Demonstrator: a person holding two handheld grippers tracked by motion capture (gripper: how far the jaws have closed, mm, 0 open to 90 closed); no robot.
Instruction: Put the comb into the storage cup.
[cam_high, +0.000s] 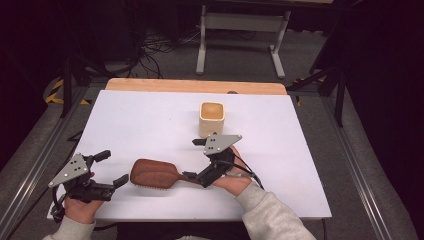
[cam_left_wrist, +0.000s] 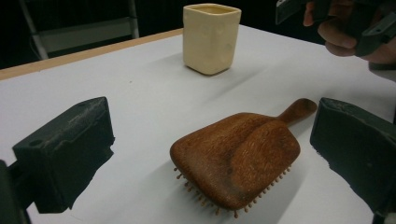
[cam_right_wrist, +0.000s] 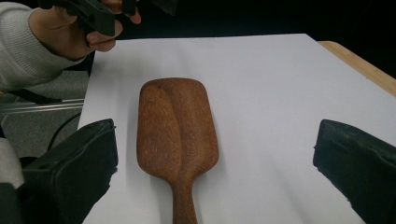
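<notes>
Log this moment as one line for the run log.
left gripper open, beside brush head | right gripper open, at handle | wooden hairbrush bristles down on white table | cream cup upright, untouched

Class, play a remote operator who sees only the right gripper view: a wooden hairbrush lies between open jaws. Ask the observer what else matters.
Operator: Is anything else on the table?
Observer: Yes, a cream square cup stands upright beyond the hairbrush.
Operator: Which way do the bristles face?
Observer: Down; the left gripper view shows them under the head.
Operator: Is the left gripper gripping anything?
Observer: No, its jaws are open, just left of the brush head.
</notes>
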